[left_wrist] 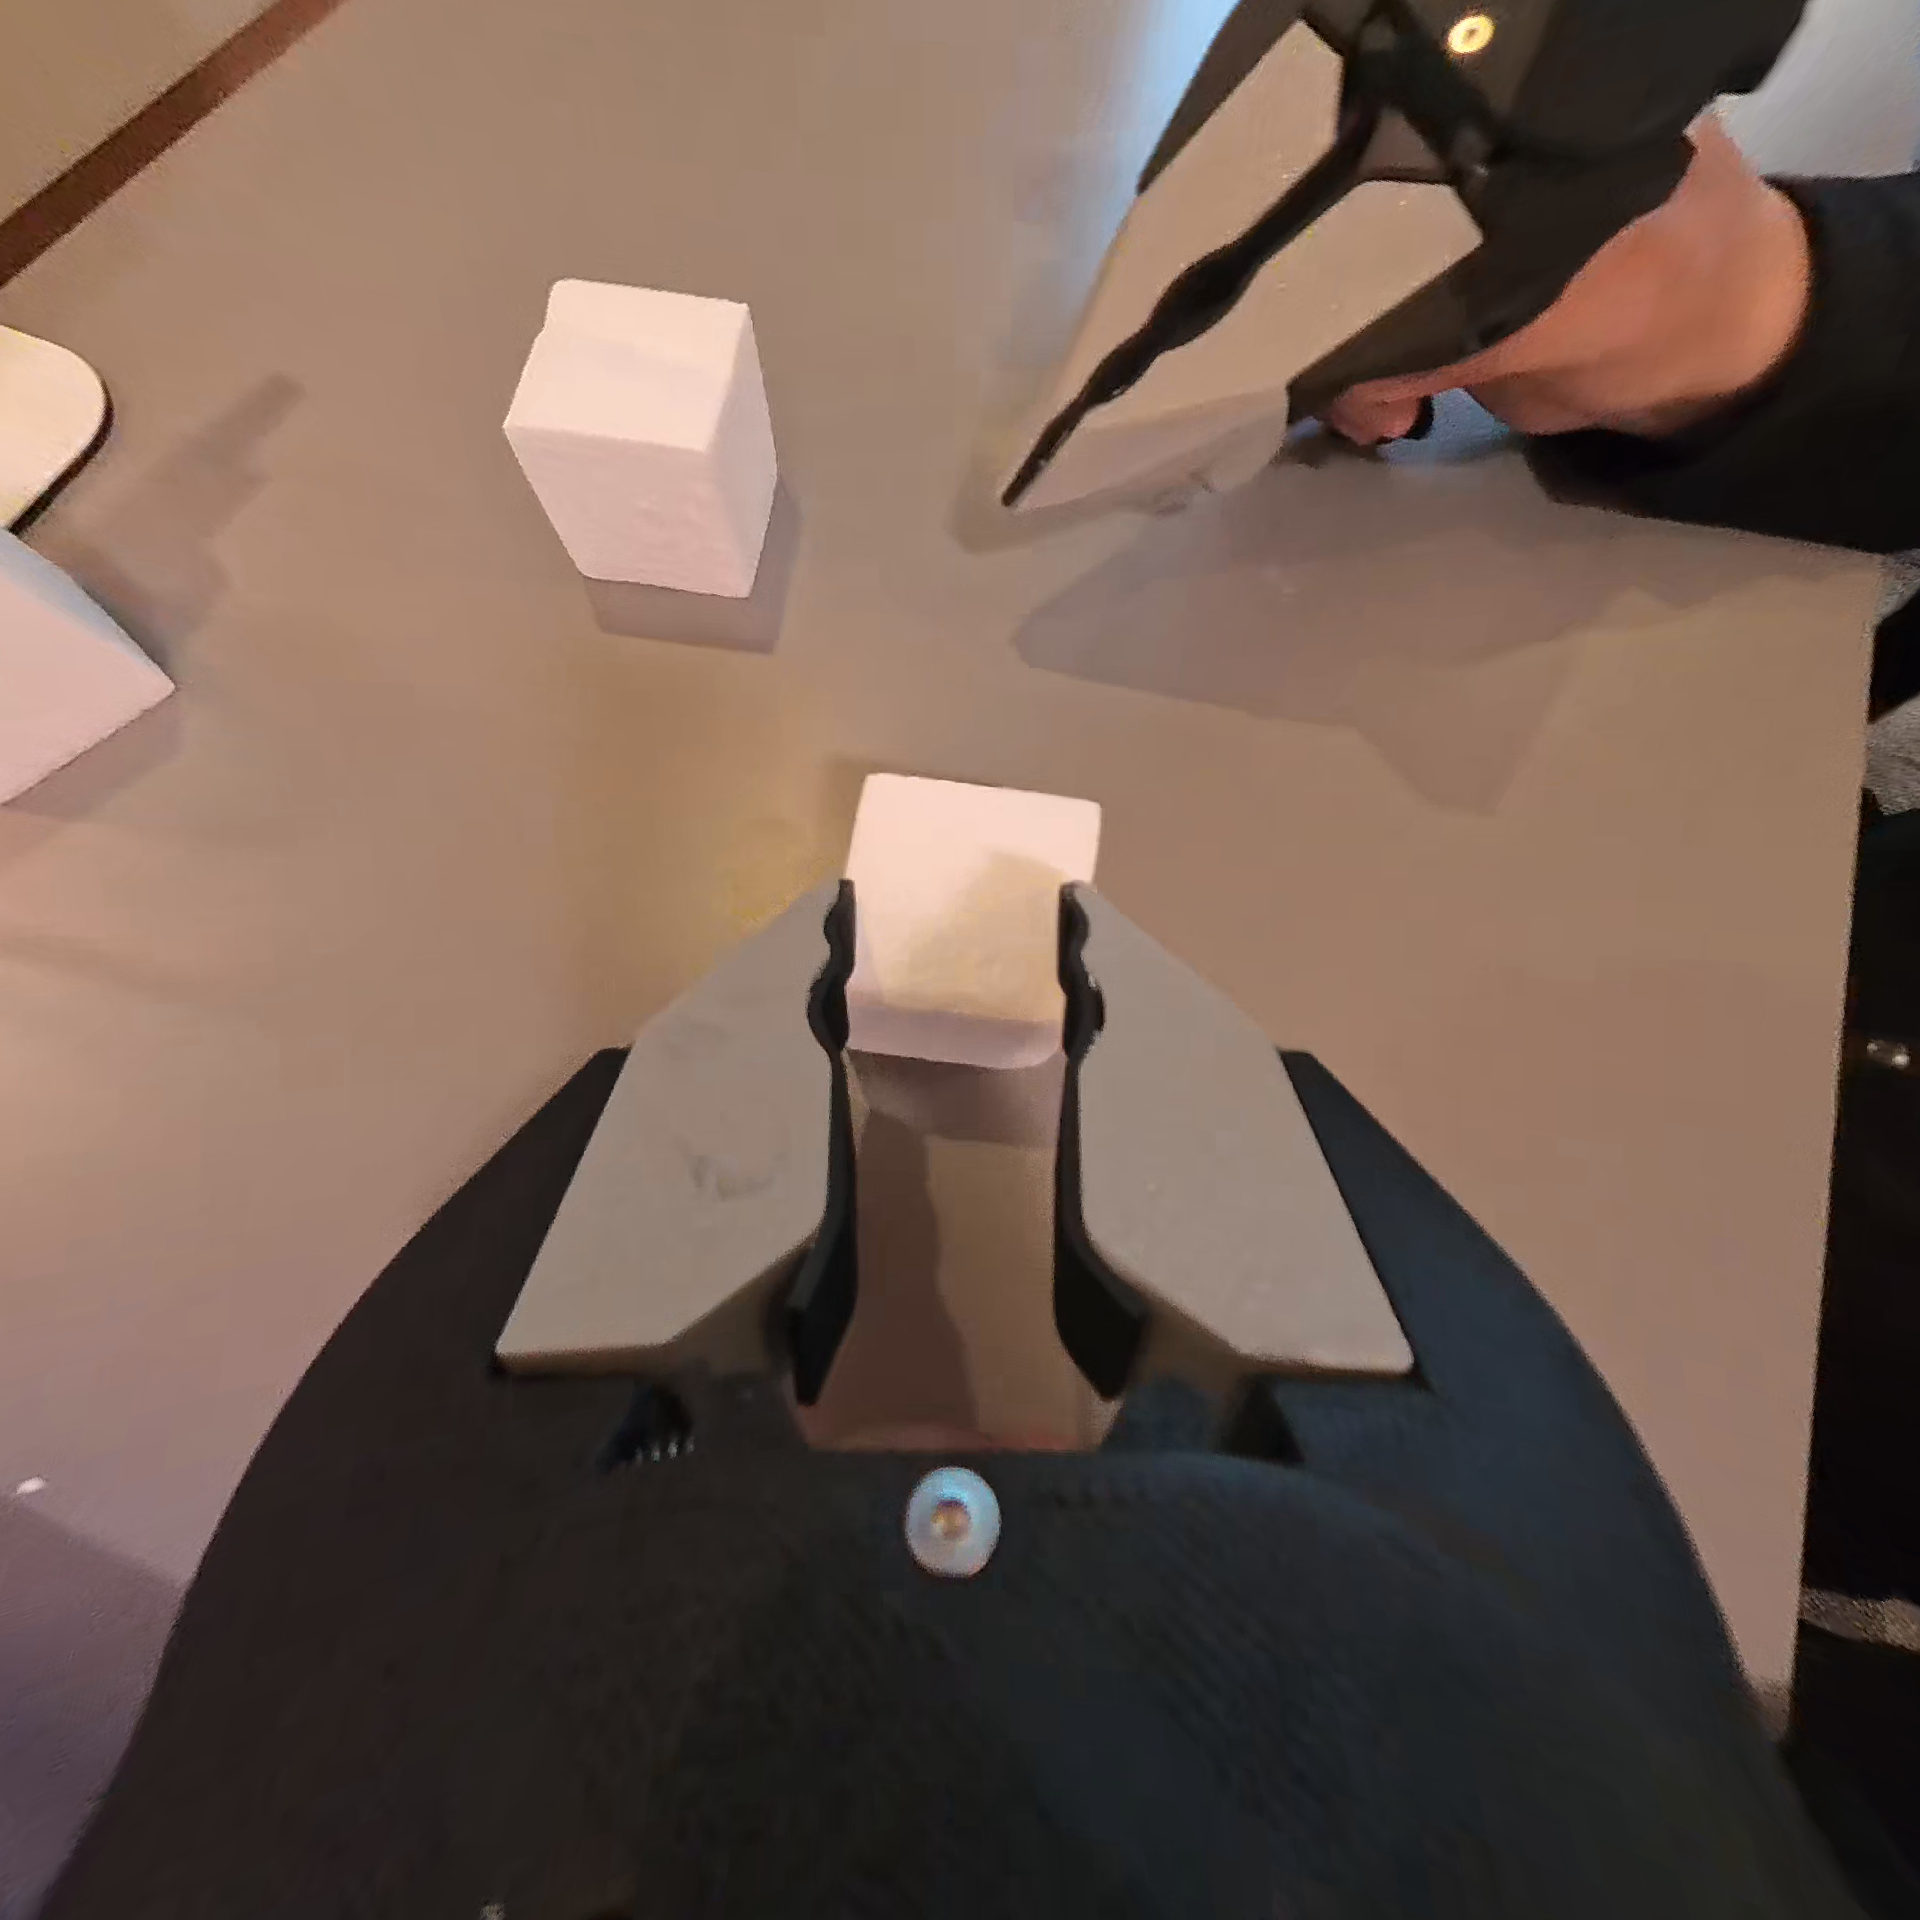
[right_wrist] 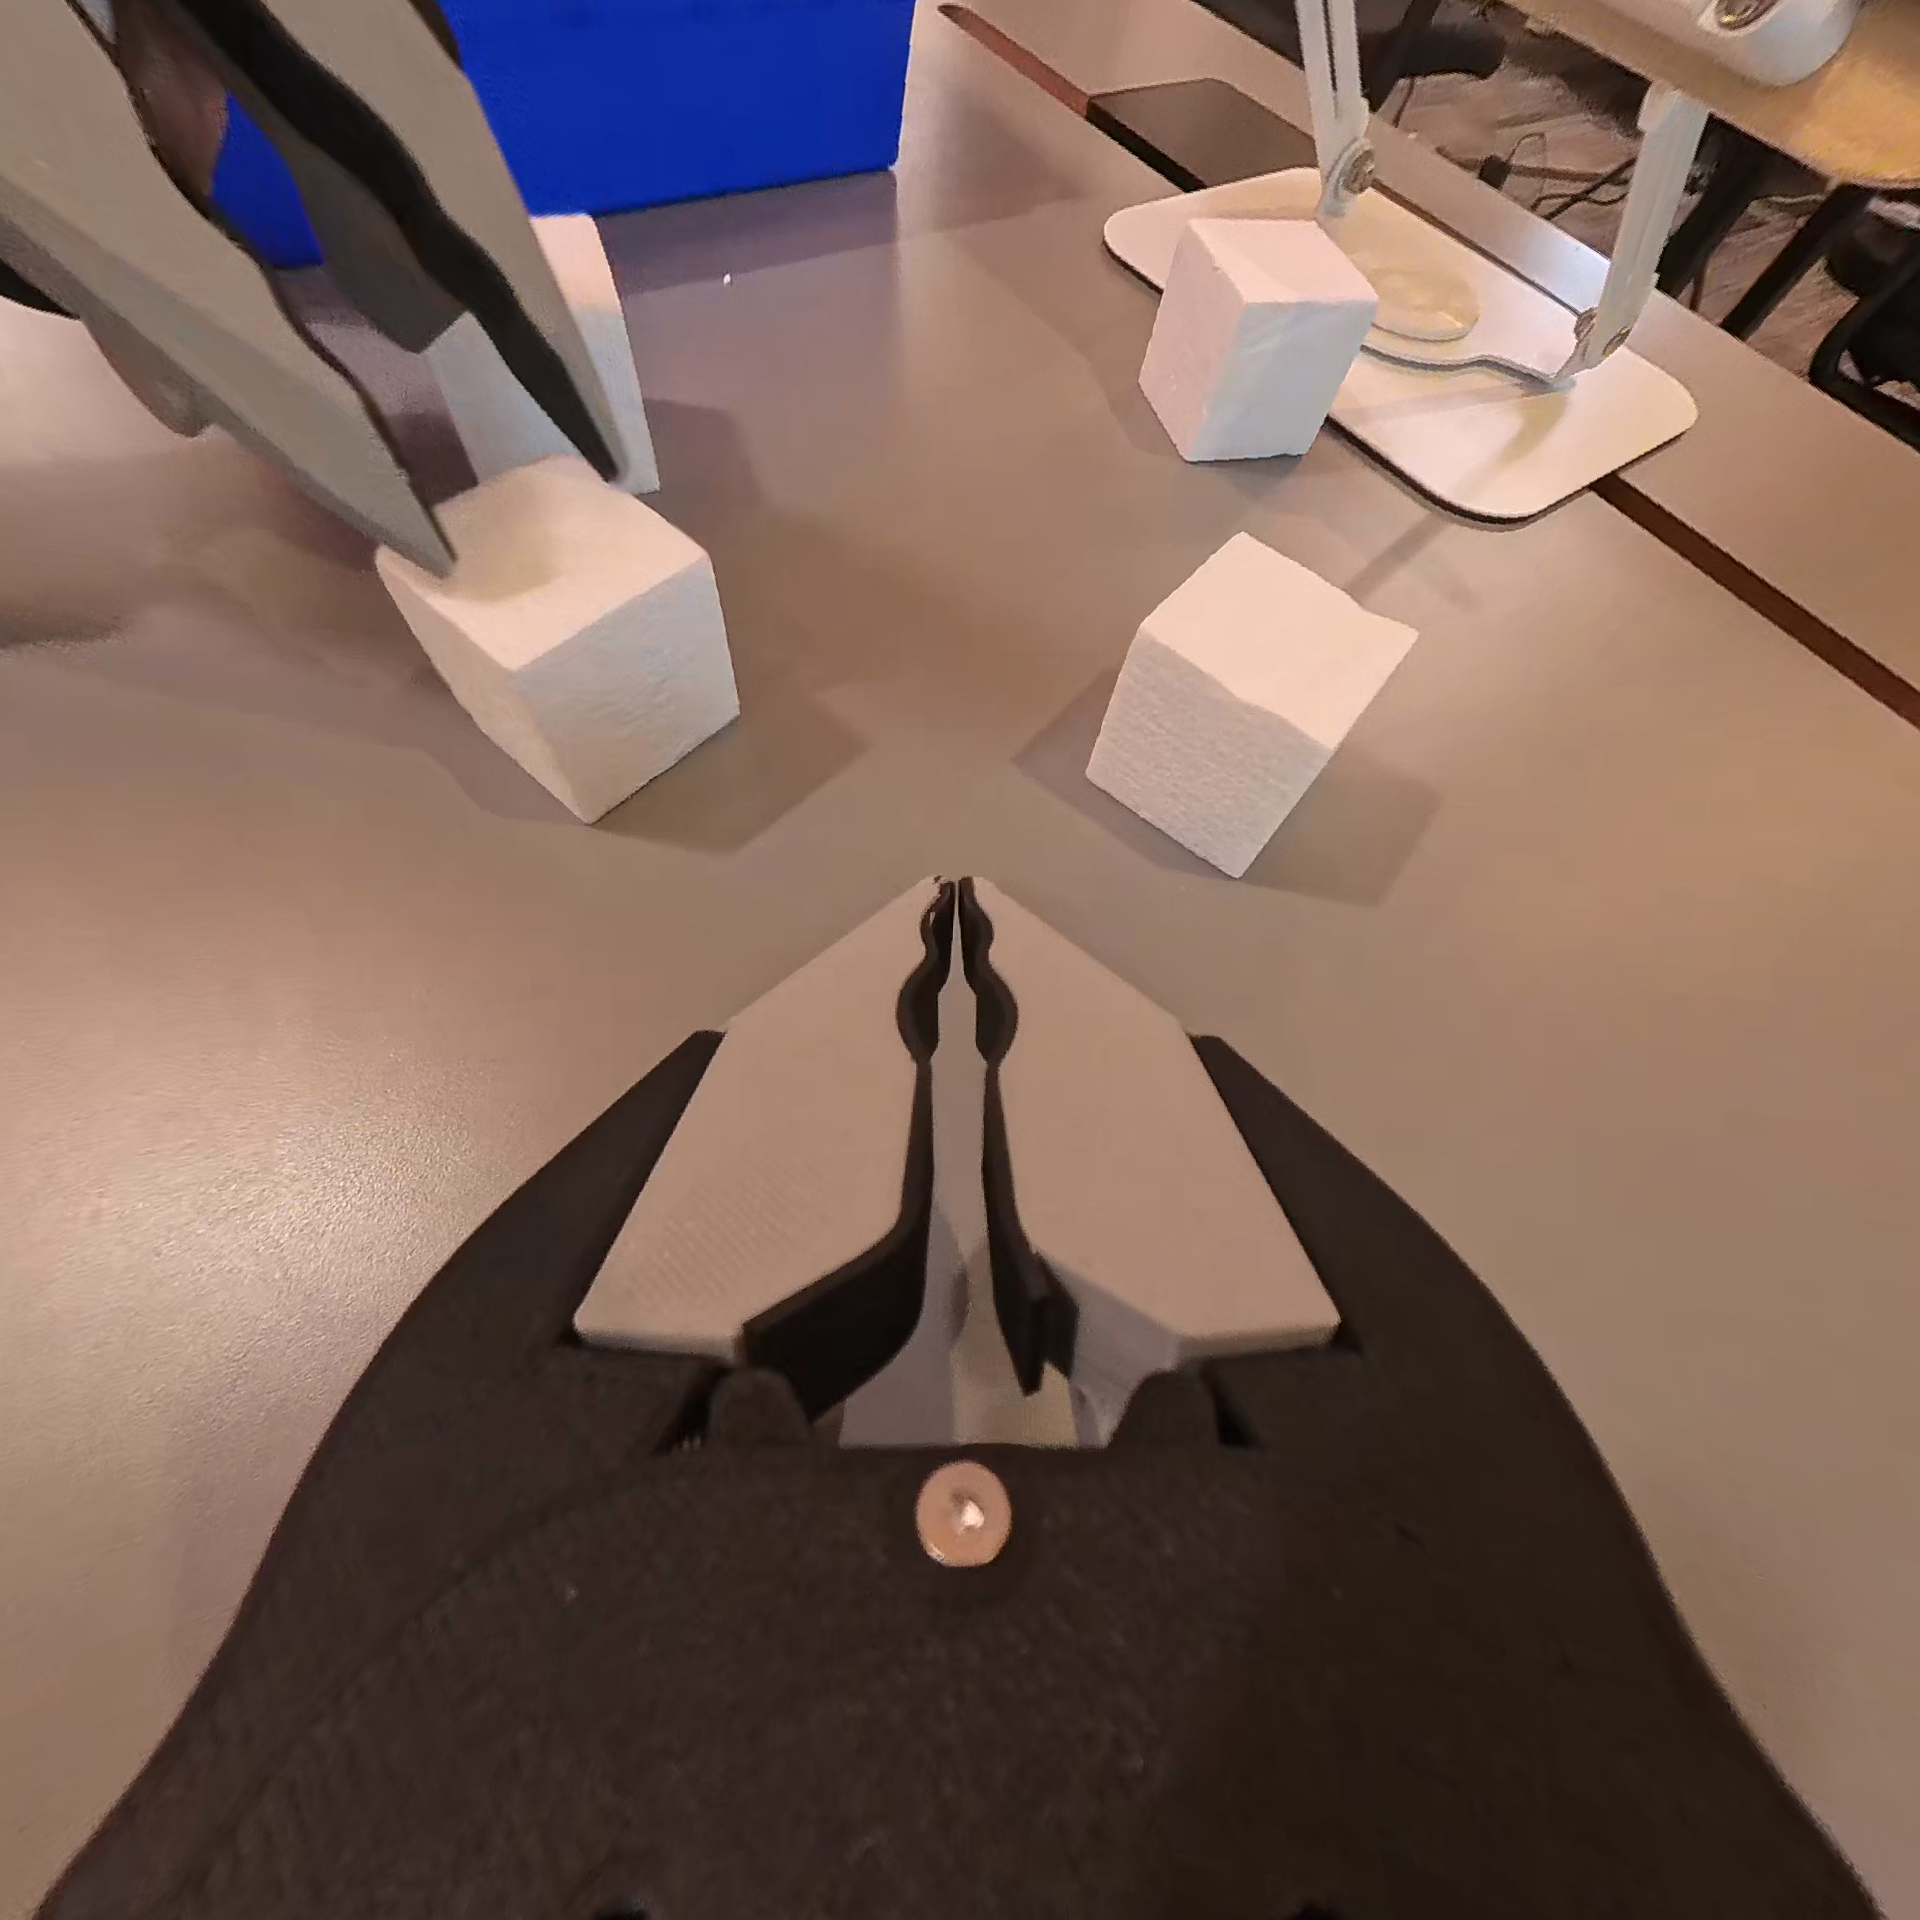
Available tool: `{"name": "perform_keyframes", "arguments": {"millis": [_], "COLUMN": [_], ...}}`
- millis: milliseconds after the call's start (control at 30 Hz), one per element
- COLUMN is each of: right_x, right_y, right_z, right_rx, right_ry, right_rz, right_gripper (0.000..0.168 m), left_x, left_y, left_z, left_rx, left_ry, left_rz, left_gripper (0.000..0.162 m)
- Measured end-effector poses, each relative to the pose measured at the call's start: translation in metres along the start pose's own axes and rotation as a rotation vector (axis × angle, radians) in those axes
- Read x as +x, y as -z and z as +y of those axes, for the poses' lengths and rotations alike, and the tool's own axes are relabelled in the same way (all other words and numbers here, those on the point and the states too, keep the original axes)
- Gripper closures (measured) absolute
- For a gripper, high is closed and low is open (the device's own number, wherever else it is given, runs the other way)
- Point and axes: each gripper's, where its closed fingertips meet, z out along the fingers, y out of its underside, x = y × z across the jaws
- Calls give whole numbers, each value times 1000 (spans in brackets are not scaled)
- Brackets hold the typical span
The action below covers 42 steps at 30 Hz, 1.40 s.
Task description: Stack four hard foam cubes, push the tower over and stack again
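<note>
In the left wrist view, going from the left edge, we saw a corner of one white foam cube (left_wrist: 62,675) cut off by the frame, with the rounded edge of a pale flat base plate (left_wrist: 42,416) just behind it. Further right a second cube (left_wrist: 649,442) stood alone on the grey table (left_wrist: 416,935), well apart from the others. Toward the middle, the left gripper (left_wrist: 956,904) had its jaws spread to either side of a third cube (left_wrist: 971,914), the black pads lying right along its side faces; we could not tell whether they pressed it or only bracketed it. At the upper right, a hand (left_wrist: 1621,301) held the right gripper (left_wrist: 1023,488) angled down with its tip close to the table and its jaws pressed together. In the right wrist view, the left gripper (right_wrist: 520,520) came in from the upper left, its fingers straddling the top of the near-left cube (right_wrist: 582,665), which rested on the table. A fourth cube (right_wrist: 592,332) stood just behind it, partly hidden by the fingers, in front of a blue panel (right_wrist: 665,94). In the centre, the right gripper (right_wrist: 951,883) pointed between the cubes, its jaws closed on nothing. To its right sat a cube (right_wrist: 1236,717) alone, and beyond it another cube (right_wrist: 1247,332) at the corner of the base plate (right_wrist: 1507,457) of a white stand (right_wrist: 1340,114). None of the four cubes was stacked.
</note>
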Motion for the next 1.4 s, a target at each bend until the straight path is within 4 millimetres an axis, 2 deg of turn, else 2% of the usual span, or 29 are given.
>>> {"name": "perform_keyframes", "arguments": {"millis": [100,200,300,433,533,600,733,867,1067,1400], "right_x": [4,6,7,7,8,9,10,6,2,0], "right_y": [3,5,4,4,4,5,7,6,3,3], "right_z": [-2,-3,-3,-2,-1,-2,-3,-2,0,0], "right_rx": [19,30,29,24,23,30,43,38,26,23], "right_ry": [-15,-33,-38,-23,-24,-31,-47,-49,-32,-22], "right_rz": [3,2,2,10,16,18,12,-6,-11,-13], "right_gripper": [168,168,168,168,168,168,168,168,168,168], "left_x": [12,15,18,21,33,36,29,13,-8,-2], "left_y": [5,-1,-13,-40,-50,-48,-36,-19,3,-1], "left_z": [-3,-1,-10,-30,-38,-41,-50,-66,-77,-76], "left_rx": [45,30,36,51,58,74,164,322,483,474], "left_ry": [11,48,19,-63,-162,-176,-84,53,177,191], "left_rz": [79,113,92,-23,-50,-51,-17,-10,-33,16], "left_gripper": [138,141,142,144,144,144,140,137,134,135]}}
